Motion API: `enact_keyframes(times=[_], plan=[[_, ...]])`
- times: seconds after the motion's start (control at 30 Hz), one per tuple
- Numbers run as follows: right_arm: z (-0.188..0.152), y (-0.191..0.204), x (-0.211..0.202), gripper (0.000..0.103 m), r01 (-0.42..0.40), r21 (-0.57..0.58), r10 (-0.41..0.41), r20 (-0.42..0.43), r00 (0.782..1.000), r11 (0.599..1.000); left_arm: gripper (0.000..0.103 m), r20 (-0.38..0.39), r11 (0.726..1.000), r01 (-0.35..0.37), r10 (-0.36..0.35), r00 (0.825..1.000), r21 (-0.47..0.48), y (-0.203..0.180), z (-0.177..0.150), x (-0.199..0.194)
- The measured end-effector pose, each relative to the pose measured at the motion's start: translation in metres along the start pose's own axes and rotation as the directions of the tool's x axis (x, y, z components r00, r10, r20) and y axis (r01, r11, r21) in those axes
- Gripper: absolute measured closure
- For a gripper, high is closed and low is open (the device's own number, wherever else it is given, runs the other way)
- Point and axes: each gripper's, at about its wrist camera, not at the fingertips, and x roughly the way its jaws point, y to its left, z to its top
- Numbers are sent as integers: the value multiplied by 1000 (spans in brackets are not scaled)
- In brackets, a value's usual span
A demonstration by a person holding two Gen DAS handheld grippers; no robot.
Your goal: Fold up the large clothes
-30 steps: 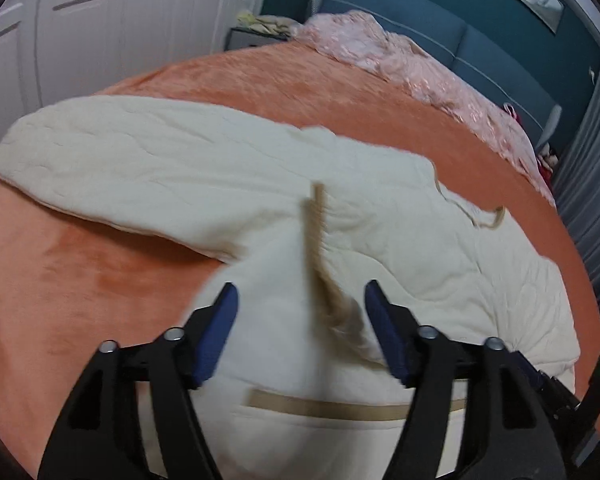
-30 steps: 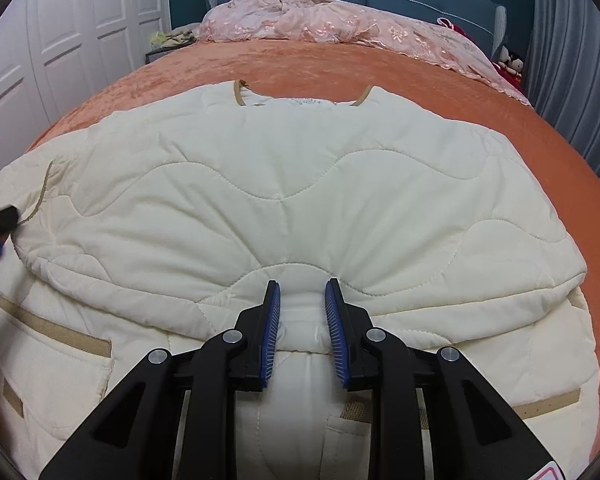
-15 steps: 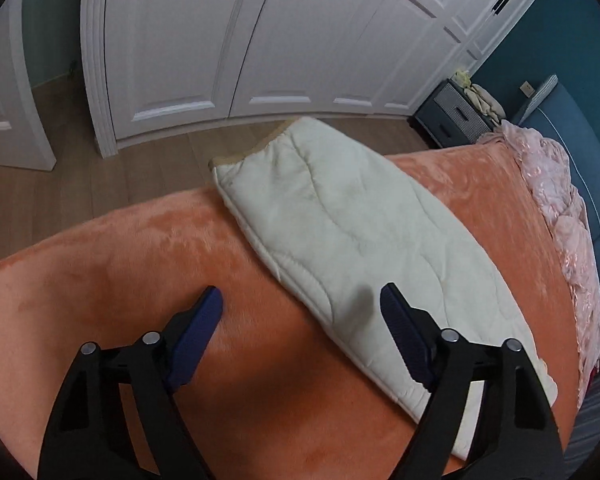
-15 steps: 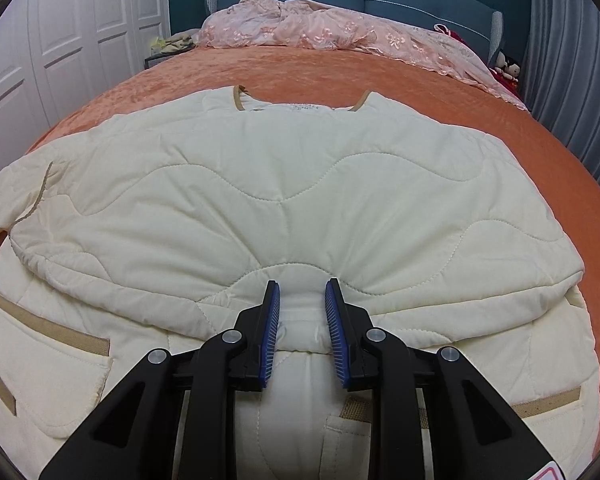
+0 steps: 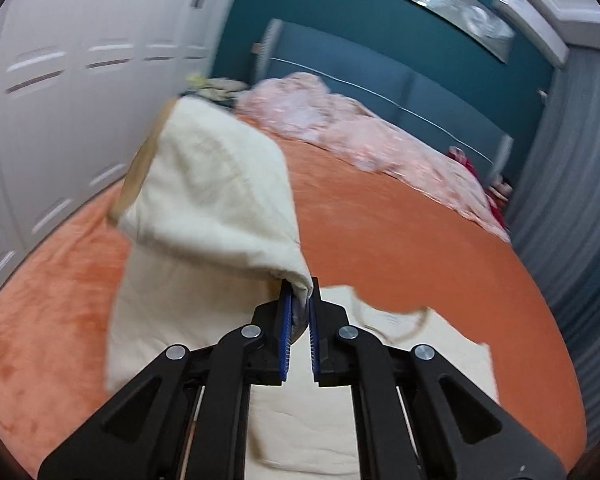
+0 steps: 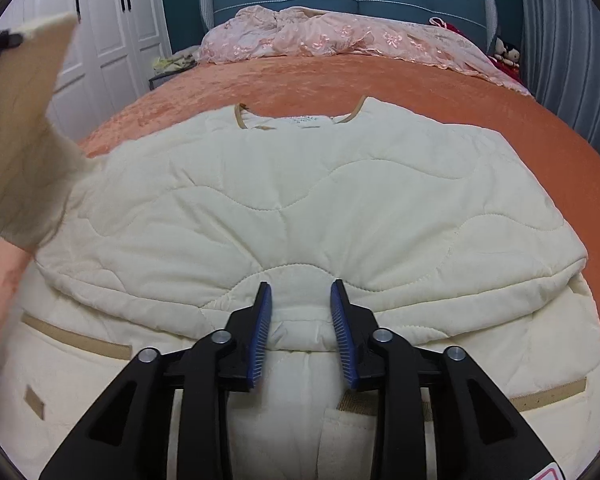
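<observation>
My left jaws are clenched on the cream jacket's sleeve, lifted above the orange bed. My right jaws are opening over the jacket, its folded hem between them, unpinched.

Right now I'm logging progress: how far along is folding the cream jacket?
Early. Done: the jacket lies spread flat on the orange bedspread. In hand: the left tongs hold its sleeve lifted; the right tongs are opening over the hem. Left: both sleeves and body folds.
</observation>
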Motion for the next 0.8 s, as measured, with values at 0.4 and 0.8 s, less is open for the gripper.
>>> enact_keyframes(times=[0.4,0.8], plan=[[-13,-108,-76,34,-50,217,45,27,999,975,7,-195,993,100,-109,975,-55,-81,-125,43],[59,-158,-3,34,-90,535,80,42,996,840,23,-252,748,-71,-132,959,-660,118,-135,79]])
